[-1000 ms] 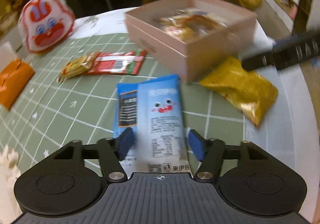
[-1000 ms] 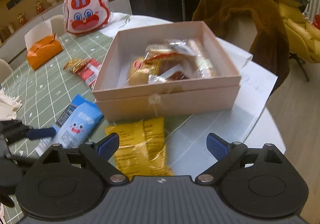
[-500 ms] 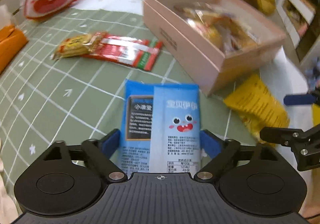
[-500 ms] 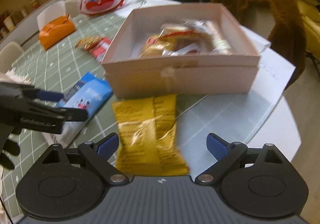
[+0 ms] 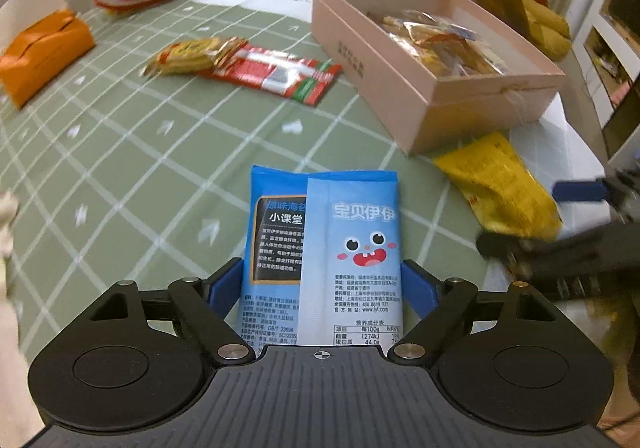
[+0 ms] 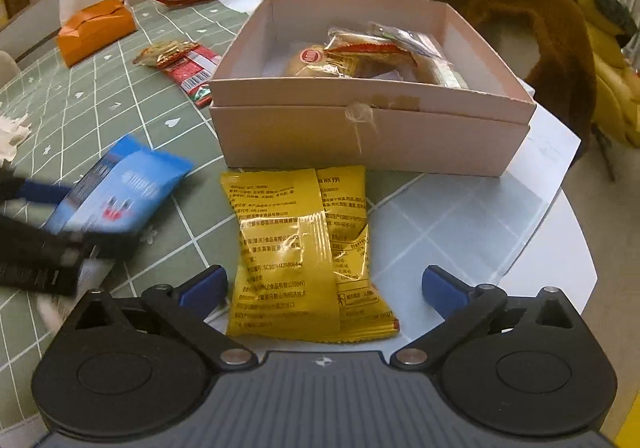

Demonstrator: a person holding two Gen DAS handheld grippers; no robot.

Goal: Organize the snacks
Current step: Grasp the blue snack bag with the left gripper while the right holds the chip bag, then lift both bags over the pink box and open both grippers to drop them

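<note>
Both grippers have just spread wide: the left gripper (image 5: 322,282) now straddles the flat blue foil snack packet (image 5: 324,248) on the desk (image 5: 120,176), the right gripper (image 6: 322,286) the crinkled yellow packet (image 6: 308,248), neither grasped yet.

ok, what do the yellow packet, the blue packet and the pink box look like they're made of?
Yellow packet: glossy plastic film, probably; it creases and throws glare.
Blue packet: smoother printed film with a back seam, looks more matte.
Pink box: matte paperboard, it seems; stiff straight walls, no shine.
</note>
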